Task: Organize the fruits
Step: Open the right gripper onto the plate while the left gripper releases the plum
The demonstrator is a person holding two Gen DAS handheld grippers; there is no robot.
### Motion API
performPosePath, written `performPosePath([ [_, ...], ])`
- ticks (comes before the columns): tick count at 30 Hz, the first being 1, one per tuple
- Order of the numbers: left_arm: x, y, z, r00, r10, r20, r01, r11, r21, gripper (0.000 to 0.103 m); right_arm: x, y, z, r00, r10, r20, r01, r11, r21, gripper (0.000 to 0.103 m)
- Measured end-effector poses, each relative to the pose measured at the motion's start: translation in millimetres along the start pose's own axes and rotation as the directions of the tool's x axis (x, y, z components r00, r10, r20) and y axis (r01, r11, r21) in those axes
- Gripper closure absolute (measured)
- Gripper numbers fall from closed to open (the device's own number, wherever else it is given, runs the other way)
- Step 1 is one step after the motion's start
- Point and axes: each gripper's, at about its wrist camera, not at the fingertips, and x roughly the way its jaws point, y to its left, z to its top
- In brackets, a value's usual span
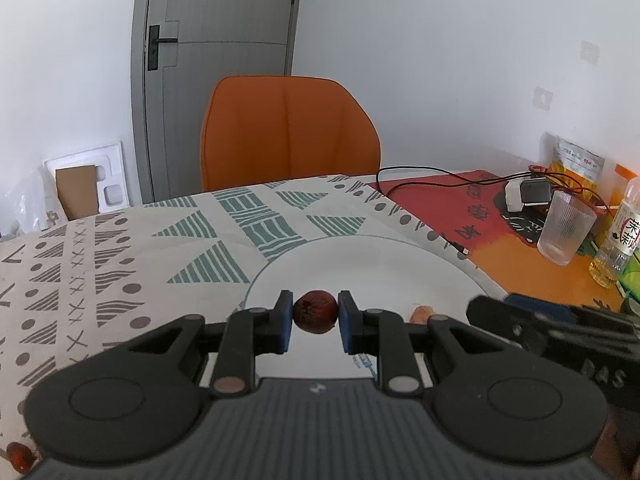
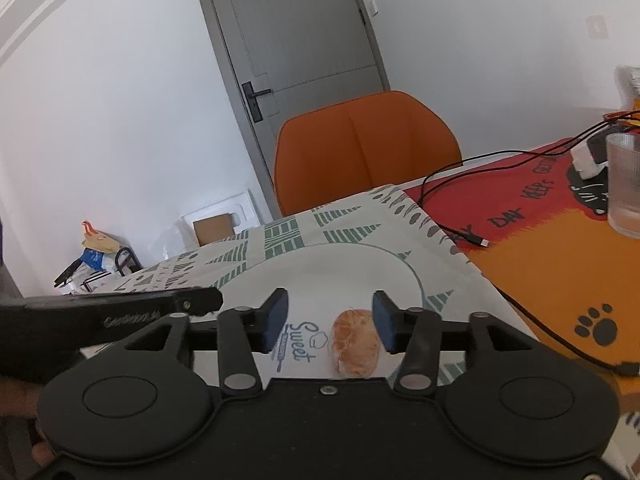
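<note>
My left gripper (image 1: 315, 316) is shut on a small dark red fruit (image 1: 315, 311) and holds it just above a white plate (image 1: 360, 256). A peeled orange segment (image 1: 422, 314) lies on the plate to its right. In the right wrist view my right gripper (image 2: 328, 320) is open above the same plate (image 2: 320, 272), with the orange segment (image 2: 355, 342) lying between its pads, close to the right pad and not gripped. The left gripper's body (image 2: 120, 308) shows at the left of that view. Another red fruit (image 1: 18, 458) lies on the cloth at the lower left.
The plate sits on a patterned tablecloth (image 1: 120, 264). To the right is a red and orange mat (image 1: 500, 240) with a ribbed glass (image 1: 566, 228), a bottle (image 1: 616, 248), a charger with a black cable (image 1: 524, 194) and a snack bag. An orange chair (image 1: 288, 132) stands behind the table.
</note>
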Motion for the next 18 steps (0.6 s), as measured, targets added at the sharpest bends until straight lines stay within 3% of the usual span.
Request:
performPosePath([
  [5, -5.8, -1.3, 2.0, 1.0, -0.001, 0.009, 0.0, 1.0, 0.0, 0.075, -8.0, 1.8, -2.6, 1.0, 0.003, -0.001, -0.003, 1.0, 0.008, 0.041],
  [7, -9.8, 0.1, 0.9, 1.0, 0.007, 0.006, -0.007, 1.0, -0.003, 0.071, -9.7, 4.1, -3.8, 1.0, 0.002, 0.003, -0.002, 1.0, 0.005, 0.032],
  [12, -23.0, 7.0, -1.2, 0.999, 0.044, -0.002, -0.044, 0.999, -0.017, 0.045, -10.2, 10.8, -6.3, 1.0, 0.007, 0.01, -0.007, 1.0, -0.005, 0.023],
  [18, -49.0, 19.5, -0.1, 0.993, 0.099, 0.061, -0.096, 0.994, -0.041, 0.022, -15.3, 16.9, -4.5, 1.0, 0.021, 0.023, -0.021, 1.0, 0.003, 0.012],
])
